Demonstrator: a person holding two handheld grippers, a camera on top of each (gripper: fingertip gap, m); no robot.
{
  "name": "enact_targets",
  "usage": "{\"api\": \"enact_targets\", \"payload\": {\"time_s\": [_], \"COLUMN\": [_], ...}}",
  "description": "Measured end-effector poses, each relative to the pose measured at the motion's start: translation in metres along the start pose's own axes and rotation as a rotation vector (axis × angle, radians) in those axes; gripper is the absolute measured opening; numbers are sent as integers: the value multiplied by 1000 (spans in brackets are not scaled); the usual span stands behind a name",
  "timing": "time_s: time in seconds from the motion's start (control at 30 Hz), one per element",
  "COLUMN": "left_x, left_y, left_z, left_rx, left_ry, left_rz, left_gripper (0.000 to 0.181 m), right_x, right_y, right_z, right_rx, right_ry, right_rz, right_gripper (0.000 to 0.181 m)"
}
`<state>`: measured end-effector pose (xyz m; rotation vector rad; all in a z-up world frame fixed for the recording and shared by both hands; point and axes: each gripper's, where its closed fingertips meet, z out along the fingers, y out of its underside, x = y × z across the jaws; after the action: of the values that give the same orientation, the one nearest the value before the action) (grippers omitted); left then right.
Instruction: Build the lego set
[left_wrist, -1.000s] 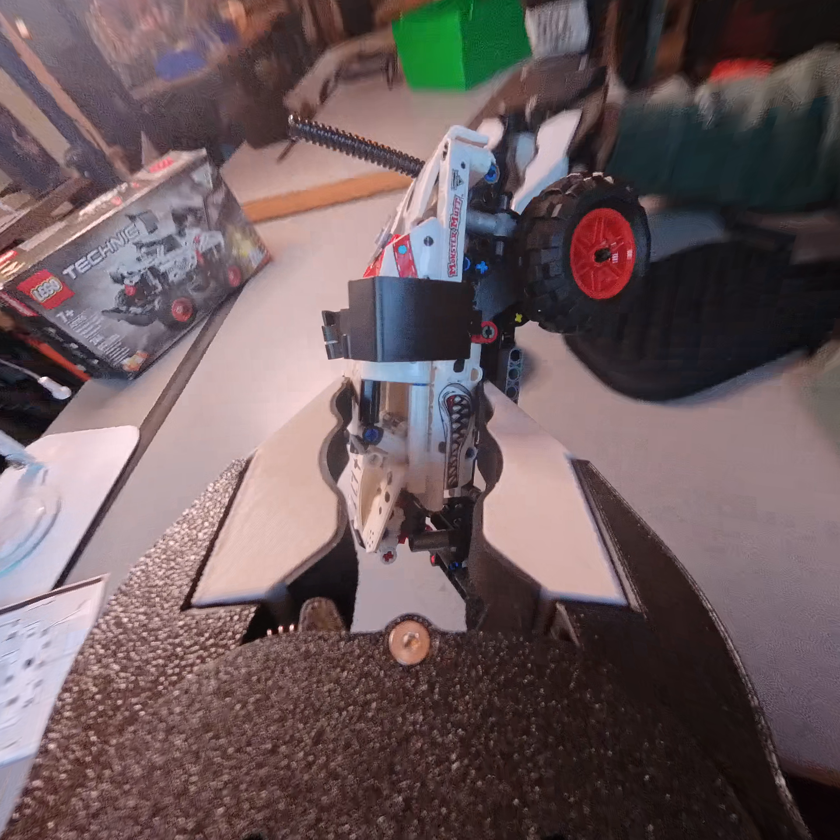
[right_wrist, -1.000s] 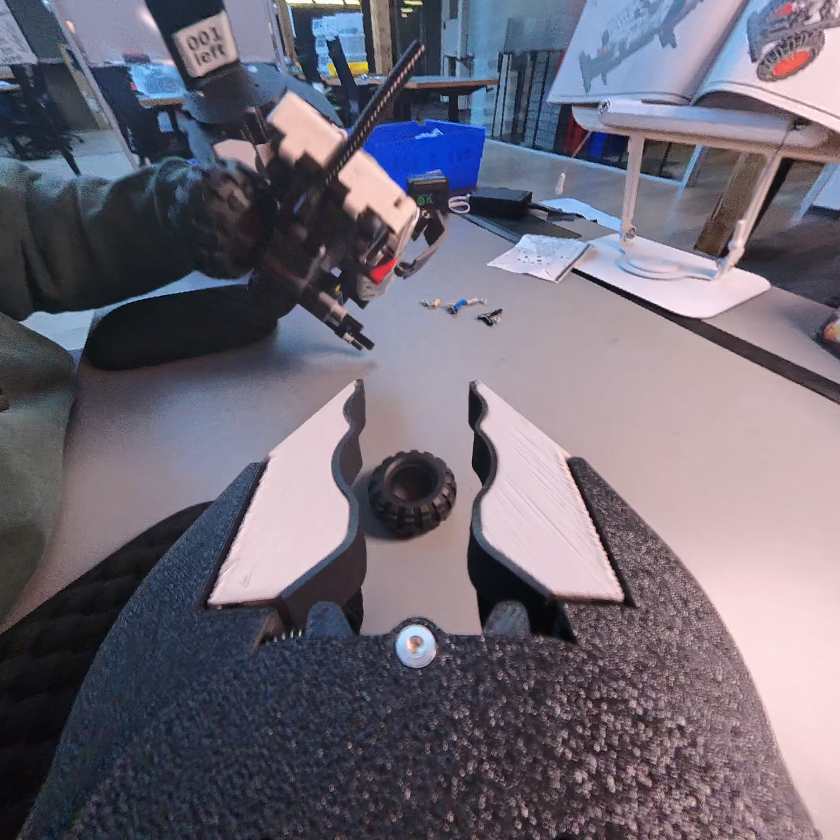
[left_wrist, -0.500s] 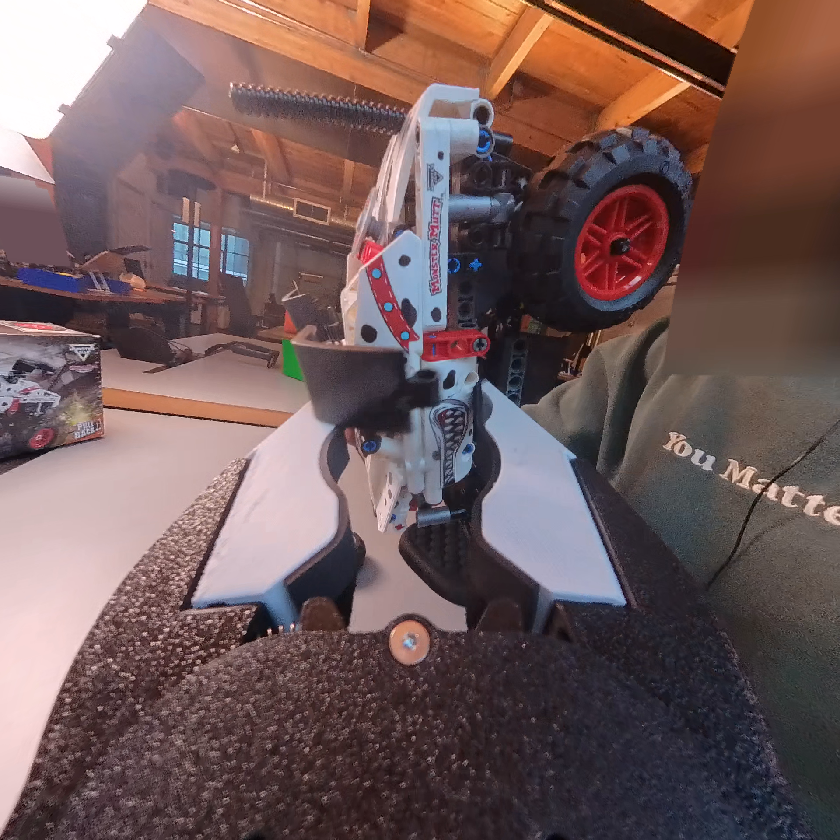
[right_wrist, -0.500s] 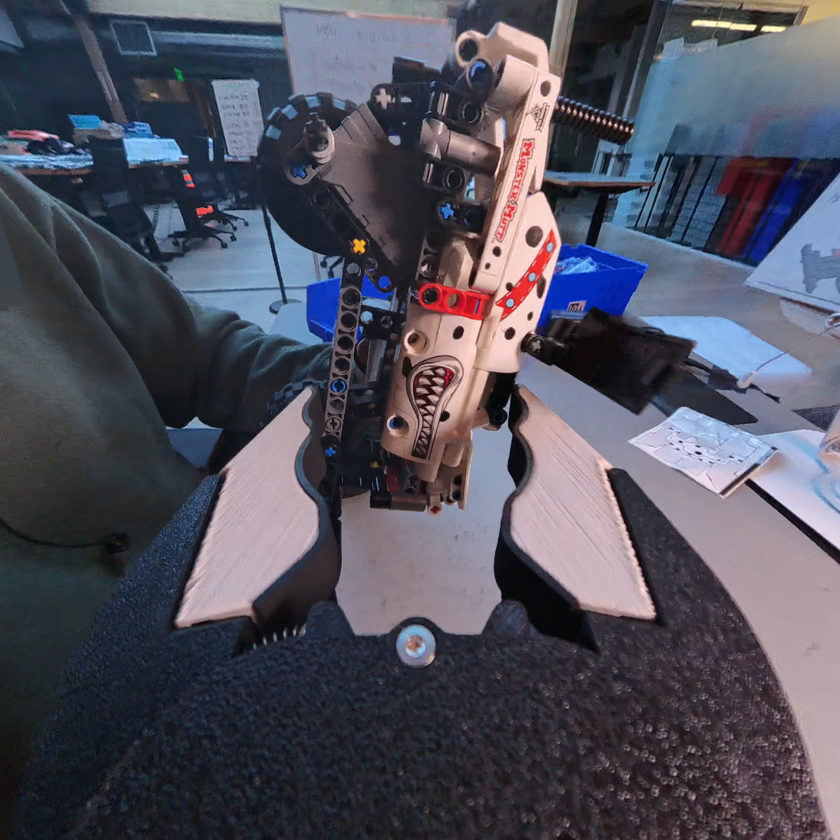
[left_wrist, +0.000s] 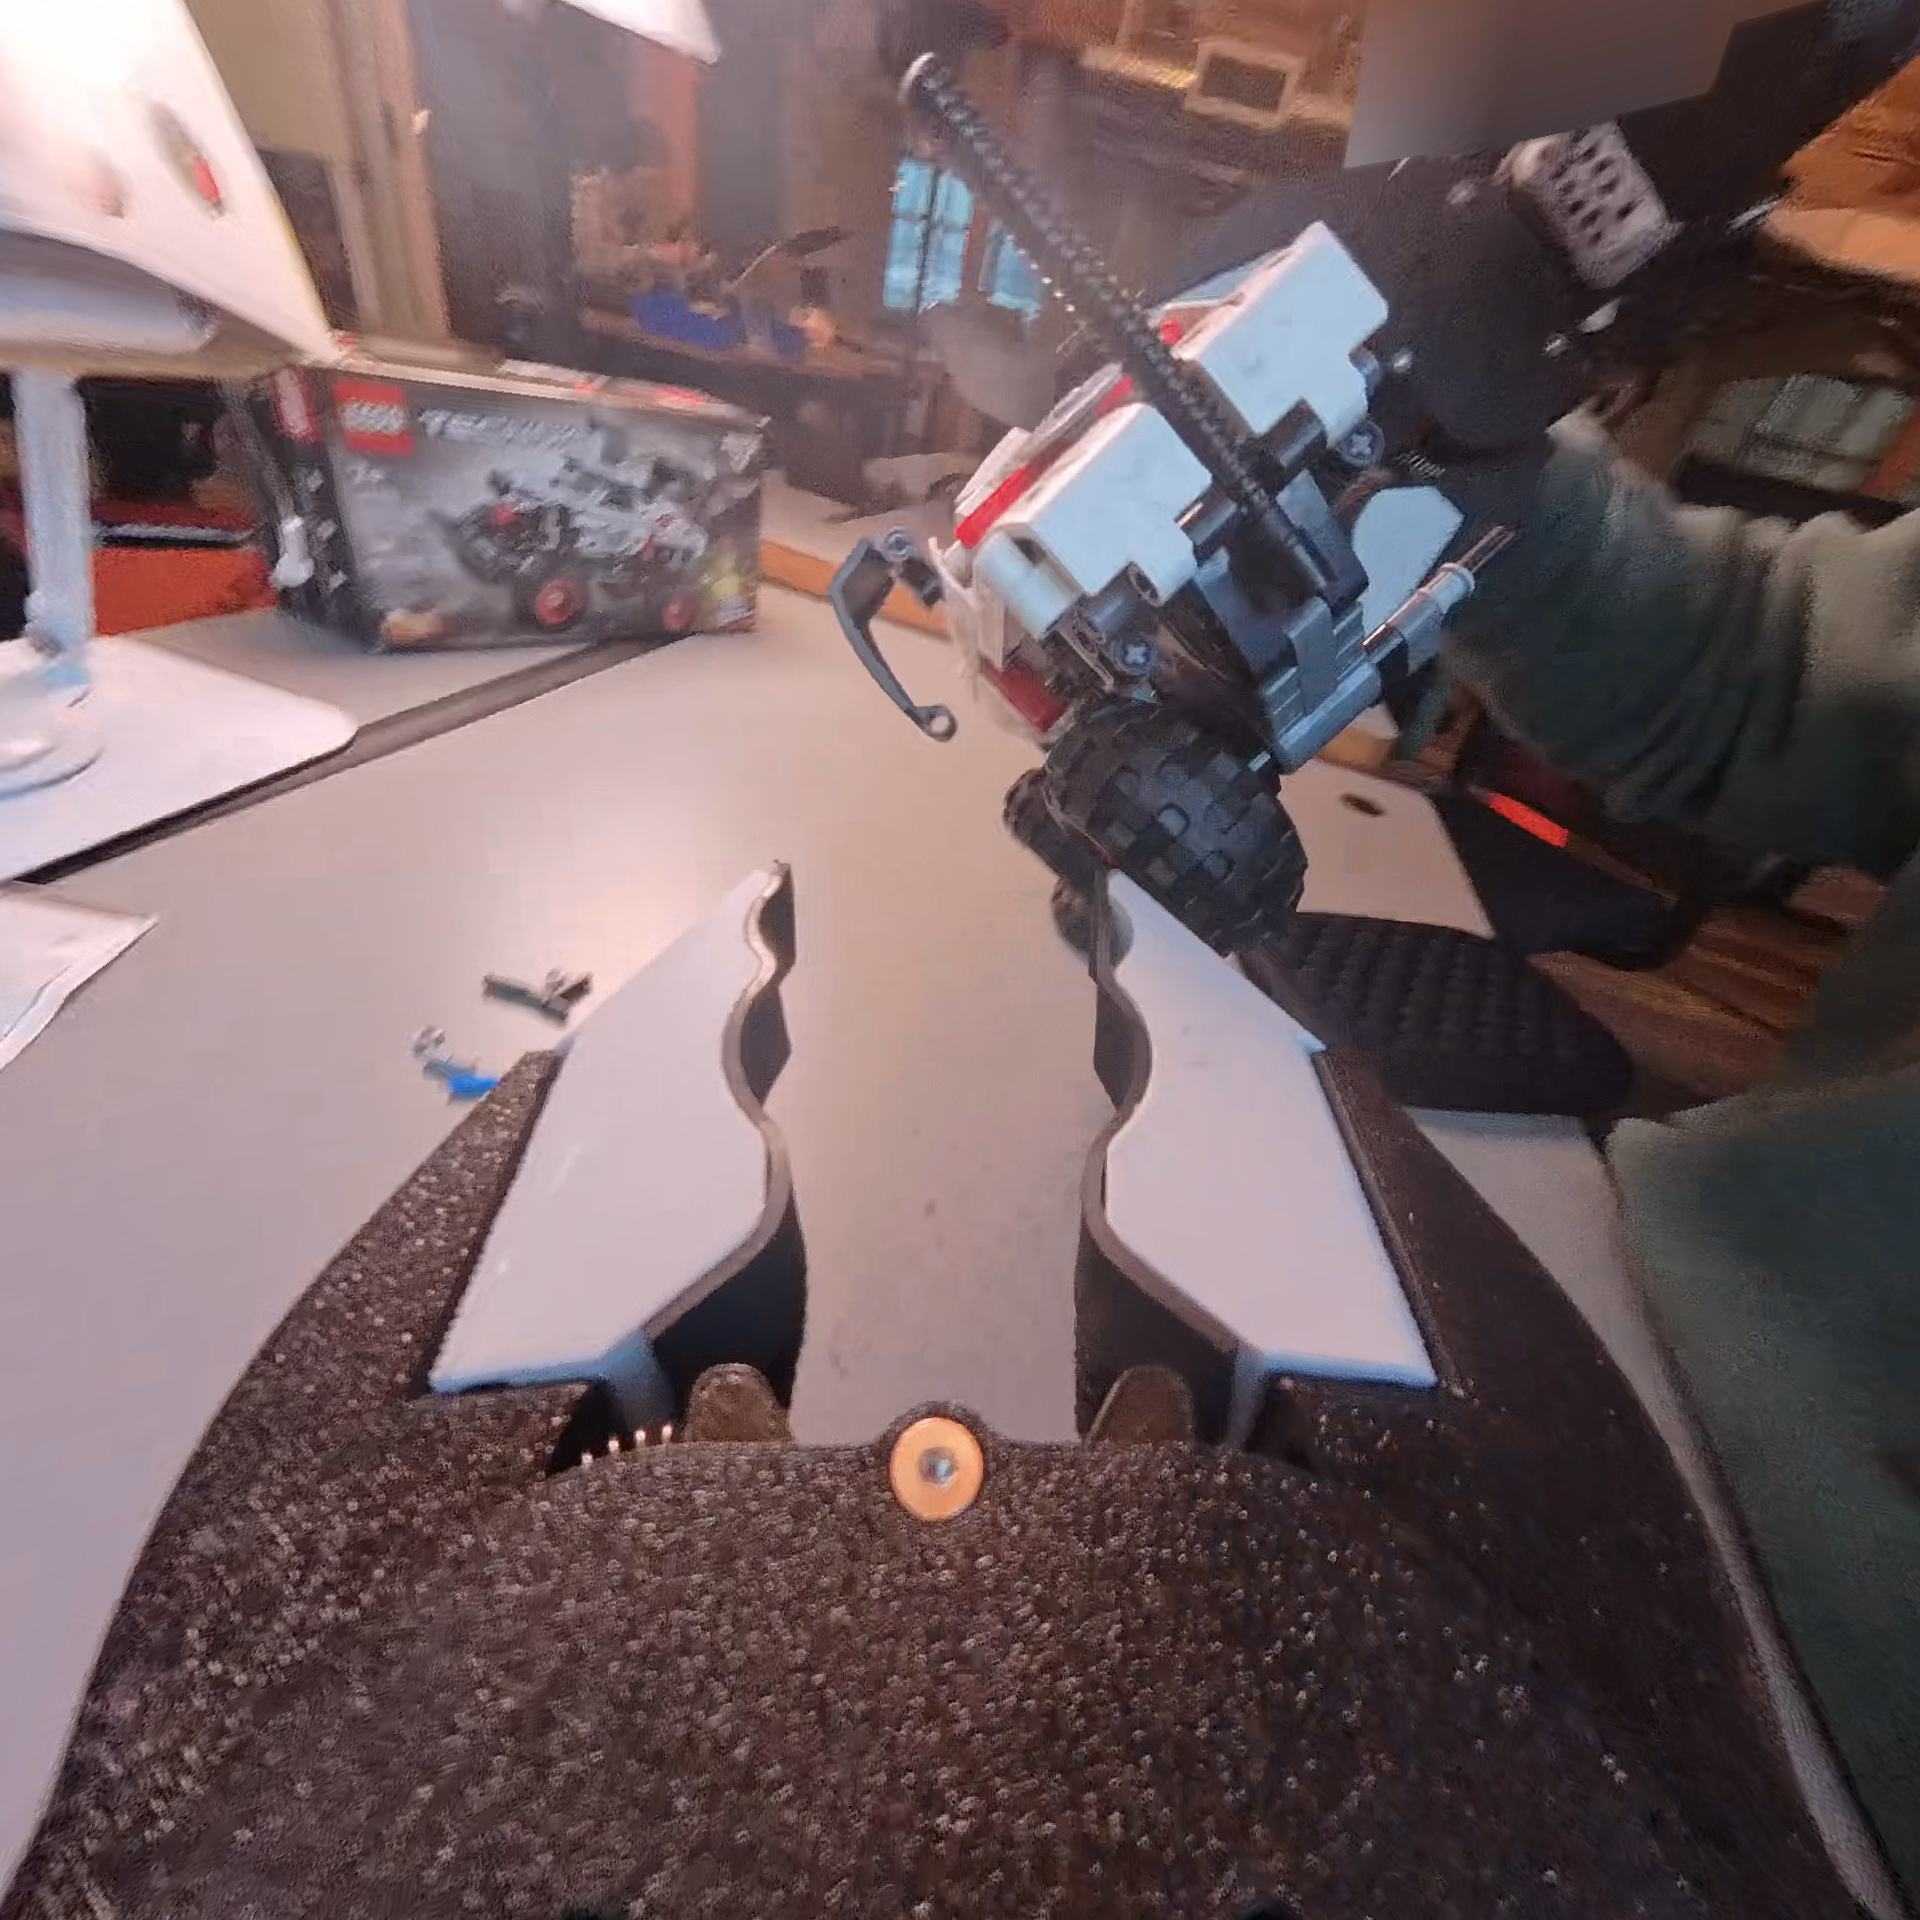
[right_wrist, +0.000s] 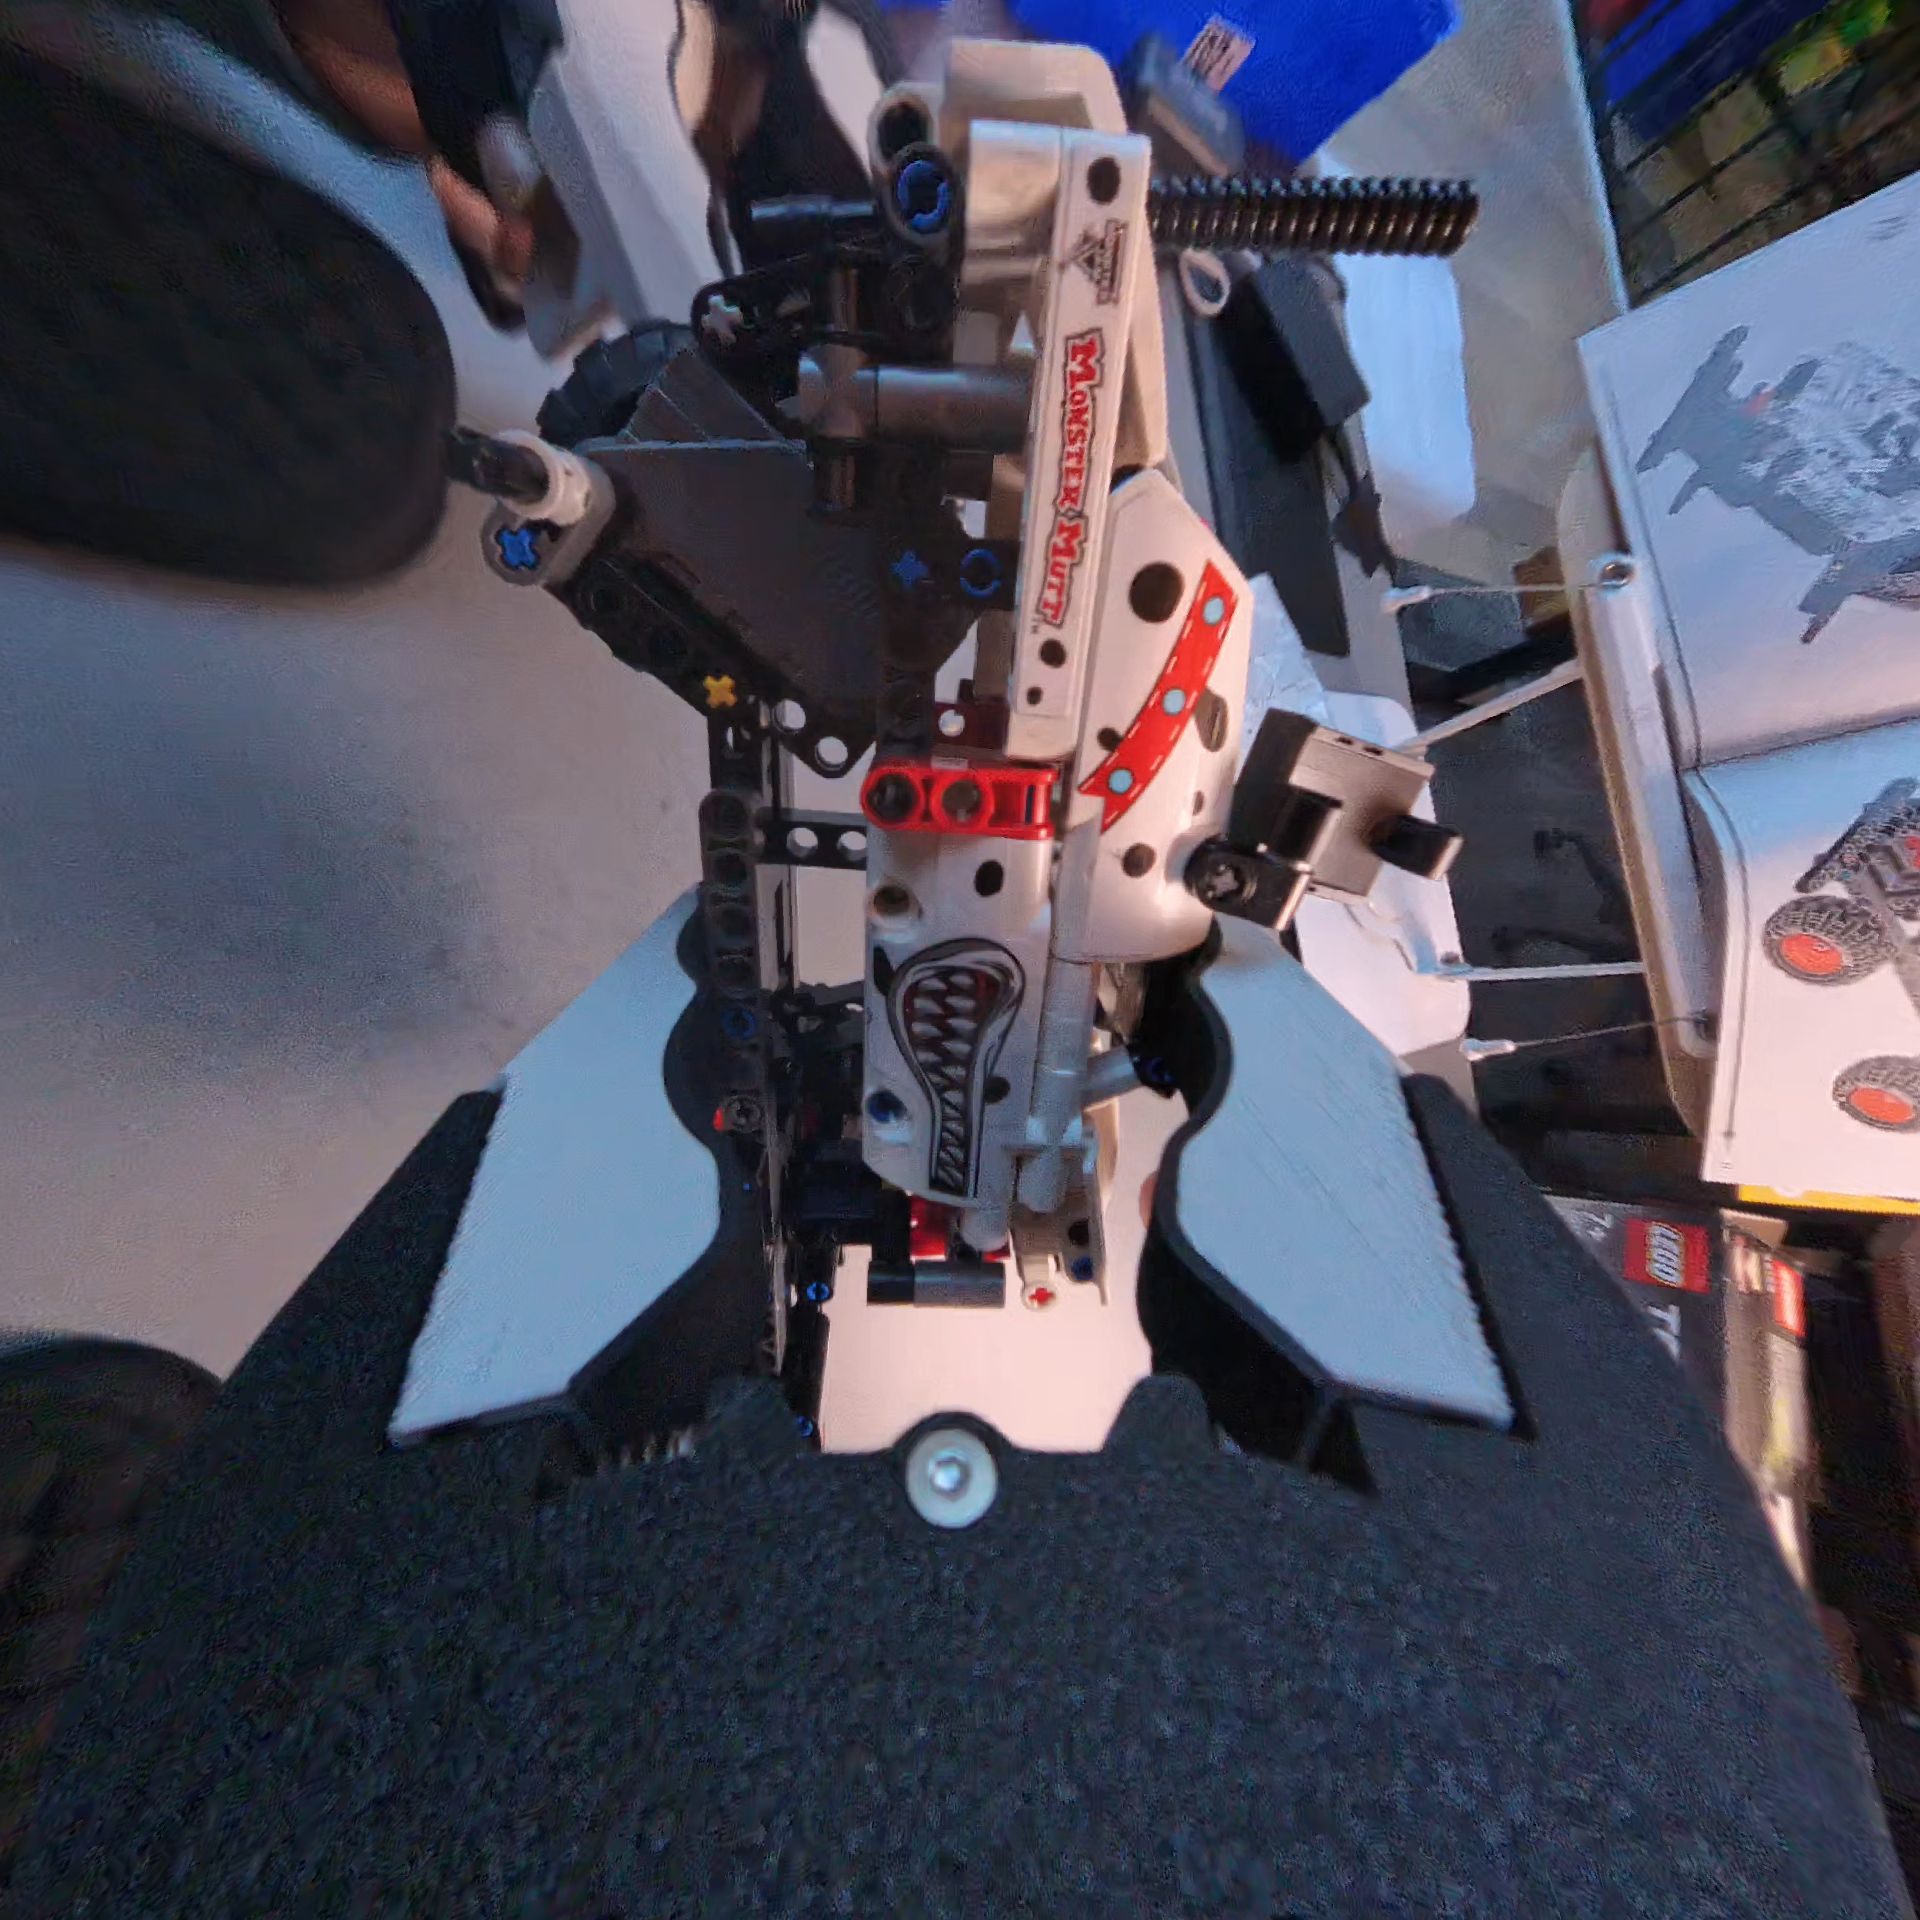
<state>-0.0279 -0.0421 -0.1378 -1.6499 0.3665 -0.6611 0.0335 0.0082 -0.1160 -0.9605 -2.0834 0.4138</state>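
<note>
The white spotted lego truck (right_wrist: 1143, 727) stands upright between the fingers of my right gripper (right_wrist: 951, 935), which is shut on its lower front end. A black ribbed rod (right_wrist: 1309, 213) sticks out near its top. In the left wrist view the truck (left_wrist: 1174, 520) hangs tilted above the table at upper right, with one black tyre (left_wrist: 1174, 831) on it. My left gripper (left_wrist: 945, 883) is open and empty, low over the grey table (left_wrist: 623, 790). Its right fingertip is just below that tyre.
Small loose black (left_wrist: 535, 987) and blue (left_wrist: 457, 1081) lego pieces lie on the table left of my left gripper. The lego box (left_wrist: 540, 520) and a white booklet stand (left_wrist: 62, 499) are at far left. A black pad (left_wrist: 1434, 1018) and a green sleeve (left_wrist: 1662, 644) are to the right. About 9 cm separates my left fingertips from my right.
The truck went from my left gripper to my right gripper. My right gripper rose from the loose tyre and shut on the truck. My left gripper opened and drew back.
</note>
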Motion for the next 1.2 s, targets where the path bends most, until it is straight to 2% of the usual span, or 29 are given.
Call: {"api": "enact_targets", "payload": {"time_s": [0.13,0.27,0.33,0.4,0.47,0.6,0.73,0.8,0.83,0.87,0.93,1.03,1.13,1.2], "left_x": [-16,-39,-35,-20,-13,-25,-32,-23,-20,-18,-10,12,61,75], "left_y": [34,43,25,-9,-30,-34,-22,-10,-6,-6,-15,-20,-11,-11], "left_z": [-6,-21,-30,-29,-18,18,43,51,54,57,61,53,42,35], "left_rx": [-125,-236,-164,-39,-28,-242,-436,-542,-574,-579,-521,-476,-438,-398], "left_ry": [-117,-208,-177,-82,-32,1,108,176,186,180,163,126,215,175], "left_rz": [65,91,28,-56,-66,-31,-90,-97,-77,-40,36,315,533,599], "left_gripper": [52,63,64,62,63,65,51,42,31,13,1,2,7,26], "right_x": [3,6,4,1,-2,-9,-17,-17,-16,-14,-14,-19,-27,-33], "right_y": [30,47,55,51,49,41,35,34,34,34,34,36,44,44], "right_z": [35,64,72,75,78,82,80,79,79,79,77,72,71,72], "right_rx": [-135,-184,-201,-184,-209,-204,-142,-131,-124,-117,-98,-53,-48,-27], "right_ry": [-8,52,85,109,129,197,263,279,283,284,275,245,197,171], "right_rz": [-132,-261,-304,-294,-331,-405,-447,-425,-414,-401,-352,-300,-271,-235], "right_gripper": [84,85,84,84,84,85,86,86,88,92,99,101,104,103]}}
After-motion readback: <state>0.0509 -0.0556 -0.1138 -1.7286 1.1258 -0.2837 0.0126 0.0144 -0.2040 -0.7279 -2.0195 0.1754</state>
